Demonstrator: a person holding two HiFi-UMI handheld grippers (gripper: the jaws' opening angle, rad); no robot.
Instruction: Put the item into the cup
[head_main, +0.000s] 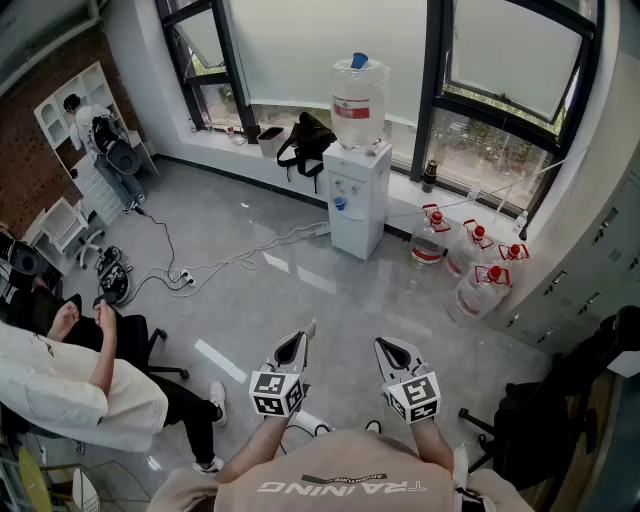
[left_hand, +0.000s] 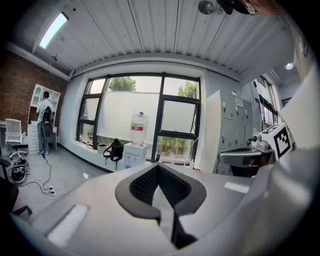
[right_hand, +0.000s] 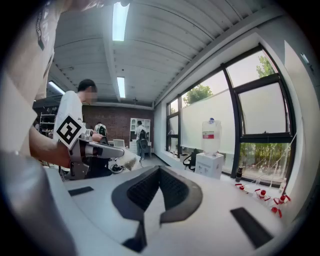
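Both claws are up in front of the person, side by side over the grey floor (head_main: 250, 290). The left claw (head_main: 298, 342) is closed, its black pads (left_hand: 144, 186) meeting at the tip with nothing between them. It's the same for the right claw (head_main: 386, 346): pads (right_hand: 142, 189) together, nothing held. Both marker cubes face the head camera, and the claws sit near each other without touching.

No view shows a cup or an item, and no counter either.

Ahead, a white water dispenser (head_main: 358, 200) stands against the window wall with a big clear bottle (head_main: 358, 100) on top. Several red-capped jugs (head_main: 470, 265) are clustered on the floor to its right. A dark bag (head_main: 305, 140) rests on the sill to its left. White cables (head_main: 225, 266) trail across the floor towards the dispenser. At lower left, a person in a white top (head_main: 70, 385) sits in a black chair. Another person stands at the white shelves (head_main: 75, 110) in the far corner.
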